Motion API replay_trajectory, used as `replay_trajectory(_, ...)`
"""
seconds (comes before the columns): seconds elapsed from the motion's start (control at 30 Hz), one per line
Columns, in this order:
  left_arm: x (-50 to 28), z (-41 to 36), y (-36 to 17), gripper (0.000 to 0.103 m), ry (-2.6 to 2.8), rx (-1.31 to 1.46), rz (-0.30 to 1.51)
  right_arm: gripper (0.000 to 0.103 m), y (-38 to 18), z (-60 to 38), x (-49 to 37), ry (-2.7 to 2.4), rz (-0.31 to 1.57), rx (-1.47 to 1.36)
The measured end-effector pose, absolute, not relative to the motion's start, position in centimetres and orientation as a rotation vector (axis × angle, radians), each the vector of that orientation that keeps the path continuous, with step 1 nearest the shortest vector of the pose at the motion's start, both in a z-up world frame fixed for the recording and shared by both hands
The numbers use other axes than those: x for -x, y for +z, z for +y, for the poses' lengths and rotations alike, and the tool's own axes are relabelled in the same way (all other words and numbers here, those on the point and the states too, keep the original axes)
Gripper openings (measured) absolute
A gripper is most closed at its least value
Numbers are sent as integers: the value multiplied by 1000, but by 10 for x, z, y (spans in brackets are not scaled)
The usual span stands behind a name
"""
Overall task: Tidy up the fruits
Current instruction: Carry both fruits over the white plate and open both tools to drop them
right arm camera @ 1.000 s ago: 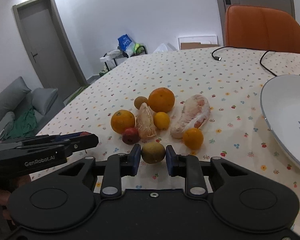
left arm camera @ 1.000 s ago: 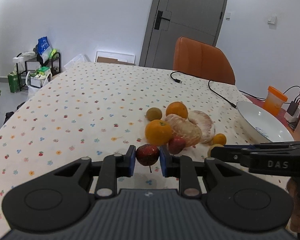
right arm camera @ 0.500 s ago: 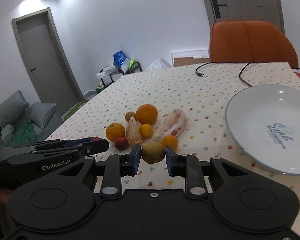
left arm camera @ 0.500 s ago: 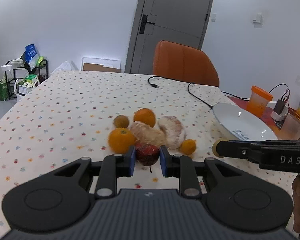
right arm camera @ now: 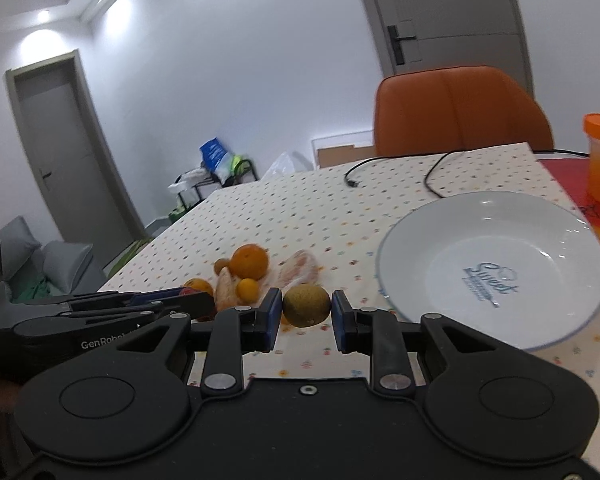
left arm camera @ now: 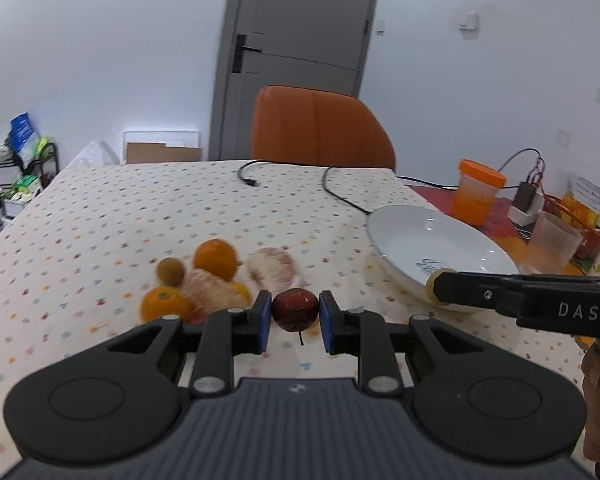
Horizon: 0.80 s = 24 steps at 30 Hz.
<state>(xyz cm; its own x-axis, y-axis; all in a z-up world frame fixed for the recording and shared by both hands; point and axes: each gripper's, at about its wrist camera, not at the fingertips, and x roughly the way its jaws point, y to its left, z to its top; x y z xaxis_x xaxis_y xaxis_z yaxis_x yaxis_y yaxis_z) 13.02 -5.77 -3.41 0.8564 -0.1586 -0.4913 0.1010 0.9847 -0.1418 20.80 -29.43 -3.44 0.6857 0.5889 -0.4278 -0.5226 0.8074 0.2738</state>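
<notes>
Left wrist view: the left gripper pinches a dark red fruit between its fingers, stem pointing down, lifted above the desk. The right gripper pinches a kiwi, long axis crosswise between the fingers, just left of the white plate. A dotted cloth covers the desk; an orange chair and grey door stand behind. The remaining fruit pile is blurred and partly hidden by the fingers.

Fruit count: 2 oranges, 1 small tangerine, 2 kiwis, 2 peeled pomelo pcs, 1 dark red fruit. 1 white plate.
</notes>
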Motion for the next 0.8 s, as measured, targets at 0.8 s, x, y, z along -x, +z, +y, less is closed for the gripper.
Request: replay_trajectory(0.8, -188, -153, -36, 24, -319, -7, 566, 26, -58, -383, -226, 399, 513, -226)
